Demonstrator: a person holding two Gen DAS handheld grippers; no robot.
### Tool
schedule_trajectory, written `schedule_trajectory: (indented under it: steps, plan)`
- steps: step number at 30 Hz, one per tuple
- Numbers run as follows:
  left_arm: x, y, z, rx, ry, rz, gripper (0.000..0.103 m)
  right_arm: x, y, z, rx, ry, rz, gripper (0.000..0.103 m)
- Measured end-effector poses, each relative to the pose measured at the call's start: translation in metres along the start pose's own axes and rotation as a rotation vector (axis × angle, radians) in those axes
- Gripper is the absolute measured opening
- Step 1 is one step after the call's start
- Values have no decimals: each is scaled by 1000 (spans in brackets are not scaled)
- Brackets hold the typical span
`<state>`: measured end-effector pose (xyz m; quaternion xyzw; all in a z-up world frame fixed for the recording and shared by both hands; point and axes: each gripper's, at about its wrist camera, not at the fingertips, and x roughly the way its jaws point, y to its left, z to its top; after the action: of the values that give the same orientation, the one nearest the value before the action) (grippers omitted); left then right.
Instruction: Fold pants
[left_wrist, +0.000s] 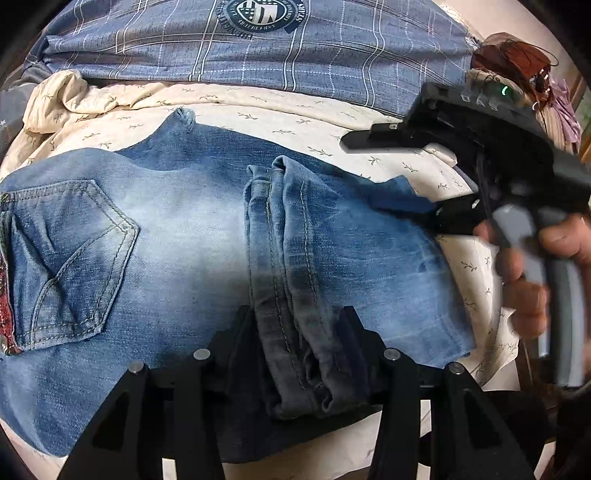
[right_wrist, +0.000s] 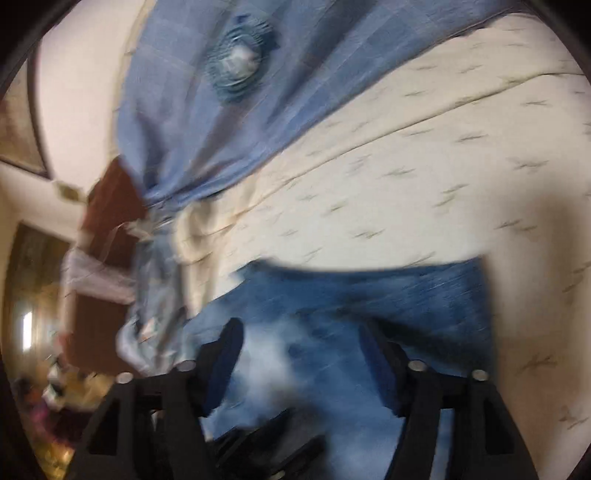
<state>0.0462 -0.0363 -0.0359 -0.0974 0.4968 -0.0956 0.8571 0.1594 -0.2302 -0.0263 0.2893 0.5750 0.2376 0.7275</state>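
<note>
Jeans (left_wrist: 177, 229) lie flat on the bed (left_wrist: 280, 122), folded once, leg ends (left_wrist: 291, 295) bunched right between my left tool (left_wrist: 295, 325) fingers. Left's clamped on that bundle. Right tool (right_wrist: 299, 354) is apart w/ nothing in it, hovering over denim near the far fold edge. Next, I reckon: regrab, fold again. Open bedsheet beyond both tools, plaid pillow (left_wrist: 258, 55) farther off.

A home bedroom — cream leaf-print bedsheet (left_wrist: 258, 110), plaid pillow (left_wrist: 258, 55) (crest logo), wooden door (right_wrist: 33, 295).
</note>
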Motion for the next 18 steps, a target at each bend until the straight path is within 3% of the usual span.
schedule_trajectory:
  steps: [3, 7, 11, 14, 15, 18]
  plan:
    - [-3, 4, 4, -26, 1, 4, 55, -19, 4, -7, 18, -31, 75, 71]
    - [-15, 0, 1, -17, -24, 39, 58, -60, 16, -41, -80, -71, 95, 72]
    - [-24, -3, -6, -15, -36, 50, 59, -64, 1, -80, -75, -51, 51, 72]
    - [-17, -6, -12, -10, -13, 73, 65, -35, -27, -97, -57, 38, -36, 73]
    - [-8, -7, -15, 11, 22, 90, 65, -41, -36, -99, -44, 6, -9, 73]
    - [-12, -8, -17, 17, 2, 86, 65, -61, -21, -99, -37, -39, -3, 73]
